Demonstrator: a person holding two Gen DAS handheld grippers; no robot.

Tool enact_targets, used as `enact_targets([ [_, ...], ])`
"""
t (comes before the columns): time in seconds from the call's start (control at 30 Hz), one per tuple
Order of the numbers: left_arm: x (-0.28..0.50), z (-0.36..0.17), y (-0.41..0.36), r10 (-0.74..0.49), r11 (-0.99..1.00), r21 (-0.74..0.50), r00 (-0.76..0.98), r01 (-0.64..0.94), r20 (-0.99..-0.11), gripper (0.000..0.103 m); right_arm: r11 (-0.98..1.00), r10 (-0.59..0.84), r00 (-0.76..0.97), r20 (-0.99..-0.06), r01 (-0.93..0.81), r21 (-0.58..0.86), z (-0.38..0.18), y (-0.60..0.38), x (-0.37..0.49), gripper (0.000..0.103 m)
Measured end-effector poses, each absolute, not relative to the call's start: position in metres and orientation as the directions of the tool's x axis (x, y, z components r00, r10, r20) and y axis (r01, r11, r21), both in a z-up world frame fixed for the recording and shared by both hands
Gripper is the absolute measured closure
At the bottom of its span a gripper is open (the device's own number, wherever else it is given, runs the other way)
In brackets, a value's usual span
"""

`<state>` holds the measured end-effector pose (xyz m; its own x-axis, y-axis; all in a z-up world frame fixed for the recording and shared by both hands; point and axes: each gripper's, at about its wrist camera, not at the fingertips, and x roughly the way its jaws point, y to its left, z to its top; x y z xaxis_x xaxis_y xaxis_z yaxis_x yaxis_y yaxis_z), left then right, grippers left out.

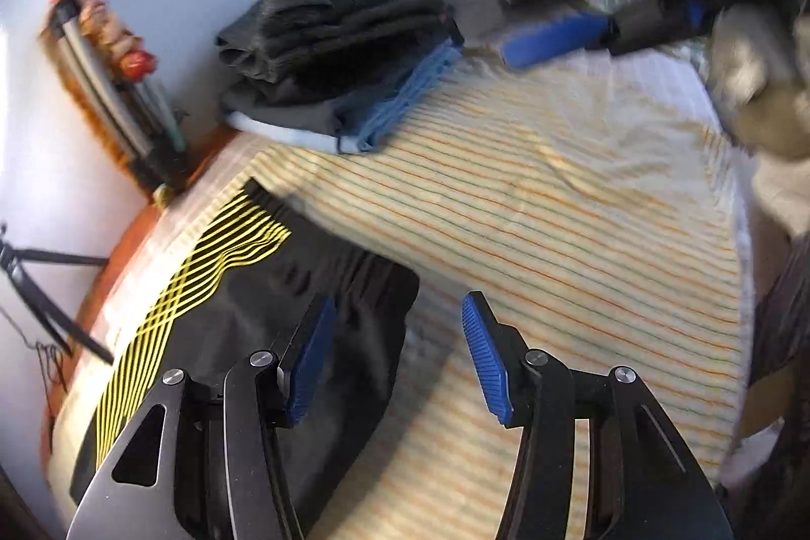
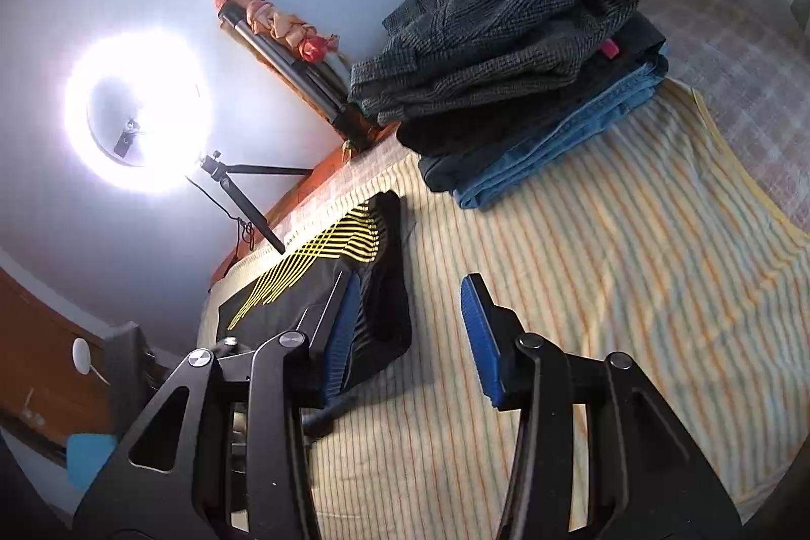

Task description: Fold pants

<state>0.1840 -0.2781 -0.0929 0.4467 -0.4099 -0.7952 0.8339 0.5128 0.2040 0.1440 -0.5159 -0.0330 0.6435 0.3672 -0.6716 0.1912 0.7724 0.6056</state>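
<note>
Both hand-held grippers open, empty: my left hand-held gripper (image 1: 397,355), right hand-held gripper (image 2: 412,332). Bed (image 1: 582,226) carries folded black pants (image 1: 243,312), lower left of each, long axis along bed edge; left nearer, I judge.

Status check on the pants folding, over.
Left gripper and right gripper open, both empty. Black pants with yellow lines folded flat on striped bedsheet. Stack of folded clothes beyond, clear of them.
</note>
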Motion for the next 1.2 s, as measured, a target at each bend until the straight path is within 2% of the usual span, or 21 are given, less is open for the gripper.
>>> enact_targets([
  [0.23,0.209,-0.128,-0.299,-0.345,0.527,0.209,0.432,0.824,-0.833,0.052,0.753,0.408,0.628,-0.662,0.179,0.634,-0.035,-0.526,0.164,0.059],
  [0.43,0.221,-0.129,-0.288,-0.409,0.580,0.109,0.404,0.807,-0.818,0.077,0.753,0.448,0.593,-0.669,0.154,0.640,-0.044,-0.521,0.182,0.059],
  [0.53,0.226,-0.120,-0.275,-0.470,0.614,0.025,0.391,0.789,-0.791,0.081,0.762,0.473,0.566,-0.676,0.124,0.636,-0.048,-0.509,0.190,0.059],
  [0.67,0.228,-0.098,-0.254,-0.555,0.653,-0.072,0.412,0.754,-0.723,0.082,0.760,0.483,0.544,-0.686,0.129,0.637,-0.057,-0.496,0.203,0.059],
  [0.77,0.233,-0.085,-0.239,-0.601,0.670,-0.140,0.421,0.730,-0.680,0.082,0.750,0.480,0.536,-0.695,0.161,0.642,-0.065,-0.489,0.215,0.043],
  [0.93,0.235,-0.083,-0.230,-0.618,0.675,-0.170,0.424,0.718,-0.663,0.082,0.720,0.523,0.513,-0.681,0.161,0.675,-0.081,-0.471,0.242,0.043],
  [1.2,0.237,-0.082,-0.227,-0.644,0.653,-0.184,0.410,0.735,-0.646,0.082,0.583,0.623,0.447,-0.642,0.282,0.762,-0.136,-0.453,0.283,0.043],
])
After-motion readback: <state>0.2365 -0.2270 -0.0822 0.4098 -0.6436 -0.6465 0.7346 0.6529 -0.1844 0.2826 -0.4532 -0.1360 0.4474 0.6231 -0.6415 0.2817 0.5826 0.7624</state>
